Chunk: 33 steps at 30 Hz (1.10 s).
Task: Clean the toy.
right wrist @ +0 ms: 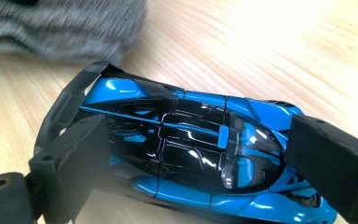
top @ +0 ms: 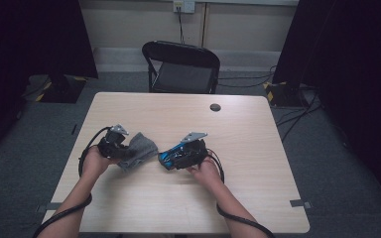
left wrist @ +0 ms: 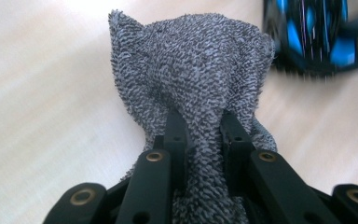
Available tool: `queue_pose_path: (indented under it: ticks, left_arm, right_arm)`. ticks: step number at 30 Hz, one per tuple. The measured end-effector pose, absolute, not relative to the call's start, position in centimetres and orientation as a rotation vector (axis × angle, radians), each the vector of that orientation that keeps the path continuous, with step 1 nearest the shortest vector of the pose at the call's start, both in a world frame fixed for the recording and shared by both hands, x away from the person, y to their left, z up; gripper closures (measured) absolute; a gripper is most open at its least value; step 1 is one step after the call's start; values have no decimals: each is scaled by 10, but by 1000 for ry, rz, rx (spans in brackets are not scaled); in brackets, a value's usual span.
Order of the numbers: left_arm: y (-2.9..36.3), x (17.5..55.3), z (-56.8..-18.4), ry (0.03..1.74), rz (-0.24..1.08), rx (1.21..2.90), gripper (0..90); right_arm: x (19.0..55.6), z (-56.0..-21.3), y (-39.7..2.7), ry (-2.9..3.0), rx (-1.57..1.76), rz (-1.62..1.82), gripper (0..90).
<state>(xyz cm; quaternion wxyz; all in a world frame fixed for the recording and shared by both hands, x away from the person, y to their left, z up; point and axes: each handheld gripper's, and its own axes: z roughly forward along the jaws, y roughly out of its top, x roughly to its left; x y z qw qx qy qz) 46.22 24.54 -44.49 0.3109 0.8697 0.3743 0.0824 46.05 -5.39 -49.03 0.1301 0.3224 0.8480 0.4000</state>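
A grey terry cloth (left wrist: 200, 60) is pinched between the two black jaws of my left gripper (left wrist: 204, 128), which is shut on it. In the high view the cloth (top: 141, 148) hangs just right of the left gripper (top: 124, 151), left of the table's middle. A blue and black toy car (right wrist: 191, 140) lies lengthwise between the pads of my right gripper (right wrist: 200, 163), one pad at each end, pressing on it. The car (top: 167, 157) sits low over the wood at the tip of the right gripper (top: 172, 158), close to the cloth. The car (left wrist: 314, 35) shows blurred beyond the cloth.
The light wooden table (top: 188, 203) has a small black round cap (top: 215, 107) near its far edge. A black folding chair (top: 181, 67) stands behind the table. Dark curtains flank both sides and cables run over the floor at the right.
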Motion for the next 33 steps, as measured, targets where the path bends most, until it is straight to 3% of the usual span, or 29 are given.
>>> queue_pose_path:
  ticks: [15, 33]
  left_arm:
    - [173, 528, -446, 925, 209, 2309, 763]
    - [113, 546, -471, 870, 195, 2397, 756]
  right_arm:
    - [460, -491, -55, 2461, 932, 1172, 60]
    - [461, -492, -55, 2458, 925, 1184, 60]
